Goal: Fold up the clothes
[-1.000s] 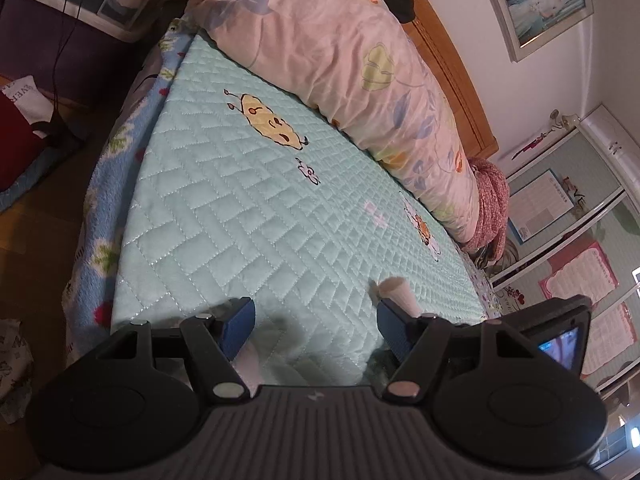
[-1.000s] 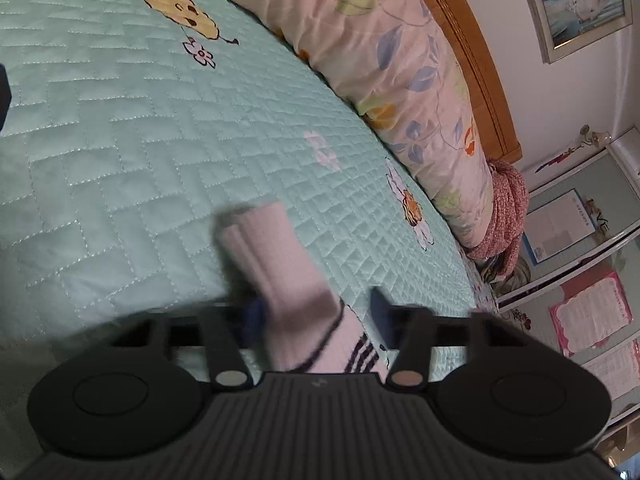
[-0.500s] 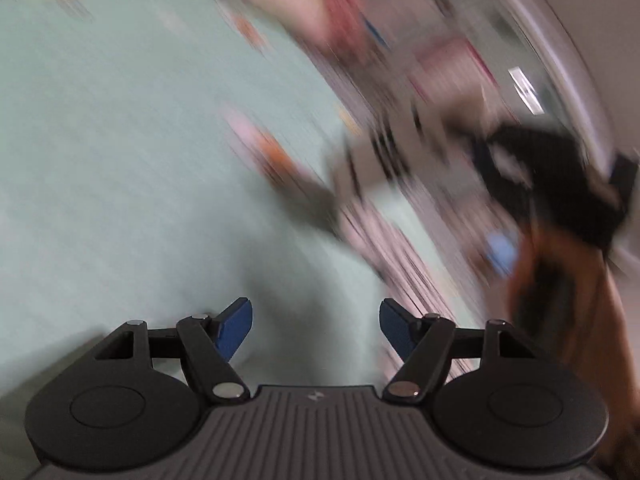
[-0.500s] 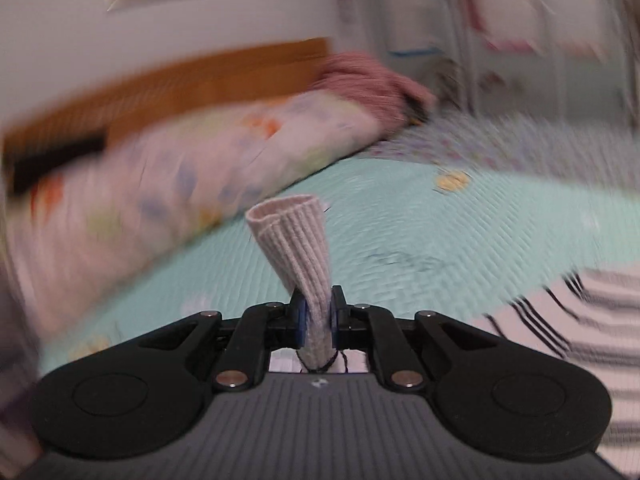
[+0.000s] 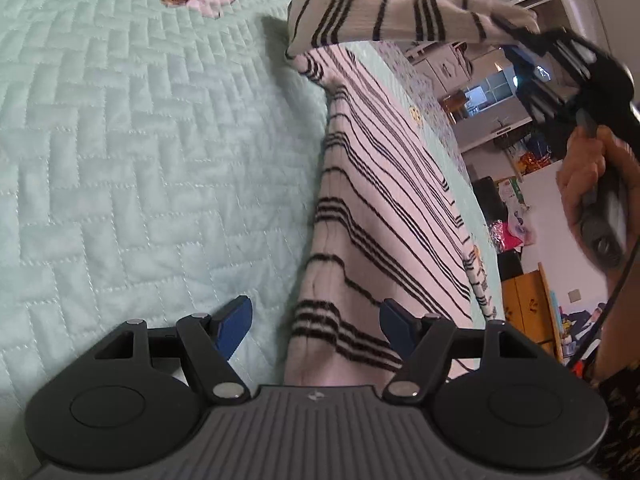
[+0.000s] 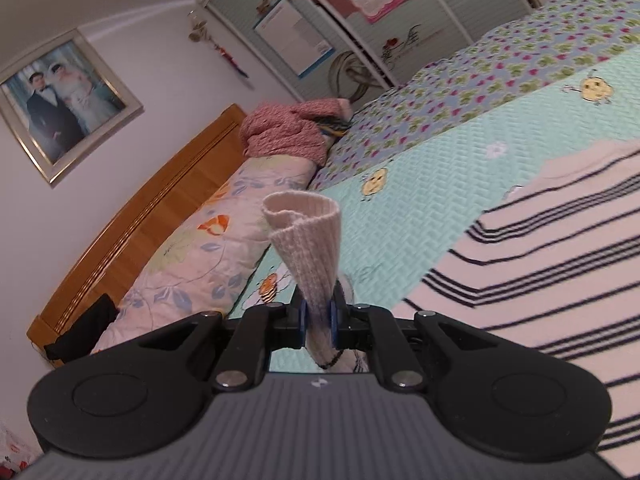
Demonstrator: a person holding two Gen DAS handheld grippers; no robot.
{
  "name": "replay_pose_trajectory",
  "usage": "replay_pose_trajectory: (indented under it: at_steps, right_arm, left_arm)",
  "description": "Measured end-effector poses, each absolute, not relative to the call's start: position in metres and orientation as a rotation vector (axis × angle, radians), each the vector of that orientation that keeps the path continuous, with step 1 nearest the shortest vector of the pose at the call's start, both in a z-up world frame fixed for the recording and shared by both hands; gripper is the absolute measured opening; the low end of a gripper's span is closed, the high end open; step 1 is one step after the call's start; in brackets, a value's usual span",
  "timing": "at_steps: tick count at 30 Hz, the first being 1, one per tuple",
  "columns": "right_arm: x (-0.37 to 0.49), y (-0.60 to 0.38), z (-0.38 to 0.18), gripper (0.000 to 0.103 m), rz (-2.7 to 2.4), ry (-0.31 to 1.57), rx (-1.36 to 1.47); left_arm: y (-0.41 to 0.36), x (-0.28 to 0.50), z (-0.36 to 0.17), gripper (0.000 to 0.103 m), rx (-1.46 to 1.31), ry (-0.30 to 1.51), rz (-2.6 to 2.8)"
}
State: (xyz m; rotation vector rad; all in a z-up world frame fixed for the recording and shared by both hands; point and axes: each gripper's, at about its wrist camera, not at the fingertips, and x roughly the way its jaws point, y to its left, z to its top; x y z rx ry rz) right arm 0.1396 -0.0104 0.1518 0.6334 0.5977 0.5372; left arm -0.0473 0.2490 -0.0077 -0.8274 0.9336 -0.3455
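A cream sweater with thin black stripes (image 5: 372,208) lies flat on the mint quilted bedspread (image 5: 132,152). My left gripper (image 5: 316,320) is open, low over the sweater's near edge, its blue pads either side of the fabric. My right gripper (image 6: 319,322) is shut on the sweater's ribbed cuff (image 6: 306,236), which sticks up between the pads. In the left wrist view the sleeve (image 5: 400,18) is lifted off the bed and stretched to the right gripper (image 5: 532,34) in a hand. The sweater body also shows in the right wrist view (image 6: 552,264).
A floral duvet roll (image 6: 192,256) and a pink knit garment (image 6: 296,132) lie along the wooden headboard (image 6: 132,220). A flowered sheet (image 6: 500,64) borders the bedspread. Wardrobe doors with posters (image 6: 352,4) stand beyond. Room clutter (image 5: 516,216) lies past the bed's edge.
My left gripper swung from the bare bedspread to the sweater's edge, staying open. My right gripper closed on the cuff and lifted the sleeve up off the bed.
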Motion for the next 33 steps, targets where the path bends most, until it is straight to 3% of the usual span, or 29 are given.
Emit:
replay_pose_trajectory:
  at_steps: [17,18,20,21,22,33]
  right_arm:
    - [0.118,-0.054,0.105,0.011,0.538,0.671,0.7]
    - [0.119,-0.055,0.103,0.011,0.535,0.672,0.703]
    - [0.122,-0.057,0.101,0.011,0.53,0.668,0.715]
    - [0.124,-0.059,0.101,0.011,0.527,0.665,0.722]
    - [0.126,-0.06,0.1,0.011,0.524,0.66,0.729]
    - [0.149,-0.076,0.141,0.011,0.537,0.458,0.763]
  left_arm:
    - [0.243,-0.056,-0.02,0.071,-0.99,0.989,-0.377]
    - [0.243,-0.059,-0.017,0.065,-0.977,0.985,-0.36]
    - [0.236,-0.056,-0.015,0.041,-0.925,0.987,-0.314]
    - [0.233,-0.056,-0.015,0.017,-0.893,0.994,-0.292]
    - [0.231,-0.055,-0.014,0.012,-0.863,1.0,-0.272]
    - [0.182,-0.062,0.024,0.01,-0.429,0.908,-0.158]
